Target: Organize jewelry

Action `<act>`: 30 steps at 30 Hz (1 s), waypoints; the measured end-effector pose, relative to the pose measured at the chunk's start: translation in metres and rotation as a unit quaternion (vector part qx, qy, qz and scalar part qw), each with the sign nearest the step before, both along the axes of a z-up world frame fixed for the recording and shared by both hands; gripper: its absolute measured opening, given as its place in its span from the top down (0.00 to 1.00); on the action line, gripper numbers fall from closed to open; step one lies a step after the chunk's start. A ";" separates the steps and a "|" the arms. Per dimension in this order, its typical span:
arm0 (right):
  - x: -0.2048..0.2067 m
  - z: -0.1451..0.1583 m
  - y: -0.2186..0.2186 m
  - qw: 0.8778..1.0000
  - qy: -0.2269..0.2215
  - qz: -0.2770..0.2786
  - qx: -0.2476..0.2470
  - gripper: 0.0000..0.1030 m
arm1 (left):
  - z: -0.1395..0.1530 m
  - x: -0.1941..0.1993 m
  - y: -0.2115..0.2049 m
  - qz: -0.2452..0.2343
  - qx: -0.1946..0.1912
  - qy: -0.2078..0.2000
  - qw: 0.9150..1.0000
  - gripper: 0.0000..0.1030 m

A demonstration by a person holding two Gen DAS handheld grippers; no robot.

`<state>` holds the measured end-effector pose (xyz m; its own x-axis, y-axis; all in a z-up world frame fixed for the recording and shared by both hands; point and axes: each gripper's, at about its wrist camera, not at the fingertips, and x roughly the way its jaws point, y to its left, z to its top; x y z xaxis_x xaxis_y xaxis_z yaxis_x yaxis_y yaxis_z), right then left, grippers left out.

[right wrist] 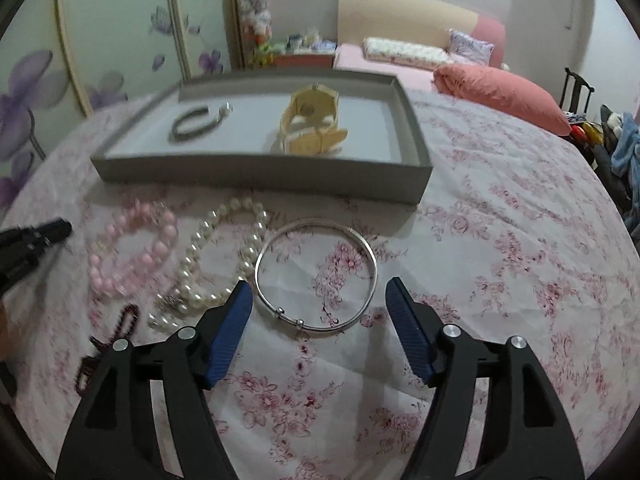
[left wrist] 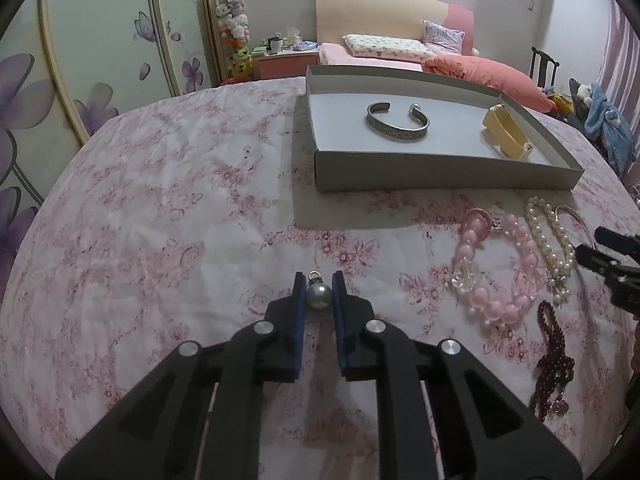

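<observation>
Three bracelets [right wrist: 132,248] lie beside silver bangle [right wrist: 316,278].

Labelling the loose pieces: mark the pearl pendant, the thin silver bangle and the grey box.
pearl pendant [left wrist: 319,295]: left wrist view, centre of the pearl.
thin silver bangle [right wrist: 374,264]: right wrist view, right side of the hoop.
grey box [right wrist: 260,172]: right wrist view, near outer wall.

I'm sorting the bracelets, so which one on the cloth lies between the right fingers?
The thin silver bangle; the pink bead bracelet and pearl bracelet lie left of it.
</observation>
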<state>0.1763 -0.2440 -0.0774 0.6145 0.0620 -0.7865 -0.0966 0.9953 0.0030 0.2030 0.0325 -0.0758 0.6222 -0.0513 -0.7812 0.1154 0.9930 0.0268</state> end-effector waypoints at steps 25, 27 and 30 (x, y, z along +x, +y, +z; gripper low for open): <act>-0.020 0.019 -0.011 0.997 -0.043 -0.017 0.065 0.32 | 0.001 -0.001 0.004 0.010 -0.009 -0.001 1.000 0.87; -0.025 0.025 -0.012 0.995 -0.054 -0.023 0.080 0.32 | 0.002 -0.004 0.006 0.015 -0.014 -0.003 1.000 0.87; -0.032 0.032 -0.012 0.991 -0.073 -0.029 0.111 0.32 | 0.006 -0.010 0.006 0.017 -0.023 -0.011 1.000 0.87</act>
